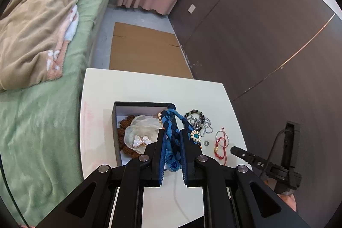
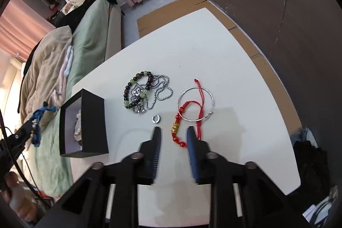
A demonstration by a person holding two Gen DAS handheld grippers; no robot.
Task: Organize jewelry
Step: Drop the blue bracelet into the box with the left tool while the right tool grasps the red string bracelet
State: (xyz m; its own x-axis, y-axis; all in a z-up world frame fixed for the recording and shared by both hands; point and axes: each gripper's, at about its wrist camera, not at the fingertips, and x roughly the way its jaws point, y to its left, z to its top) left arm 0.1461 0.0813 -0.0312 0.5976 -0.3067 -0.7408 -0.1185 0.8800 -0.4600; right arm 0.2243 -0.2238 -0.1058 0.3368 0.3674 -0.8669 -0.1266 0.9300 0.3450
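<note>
My left gripper (image 1: 172, 133) is shut on a blue braided cord bracelet (image 1: 171, 123) with a small beaded flower, held above the right edge of an open black box (image 1: 115, 119). The box holds brown beads and a pearly flower piece (image 1: 139, 134). In the right wrist view my right gripper (image 2: 173, 130) is open just above the white table (image 2: 213, 46), its fingers either side of a red cord bracelet (image 2: 178, 131) with a gold charm. A silver bangle (image 2: 195, 104), a small silver ring (image 2: 156, 118), a green-and-dark bead bracelet (image 2: 136, 91) and a silver chain (image 2: 160, 89) lie beyond it.
A bed with a green sheet (image 1: 42, 121) and a beige blanket runs along the table's left side. Flat cardboard (image 1: 145, 50) lies on the floor beyond the table. A dark wall (image 1: 256, 35) stands to the right. The black box also shows in the right wrist view (image 2: 89, 121).
</note>
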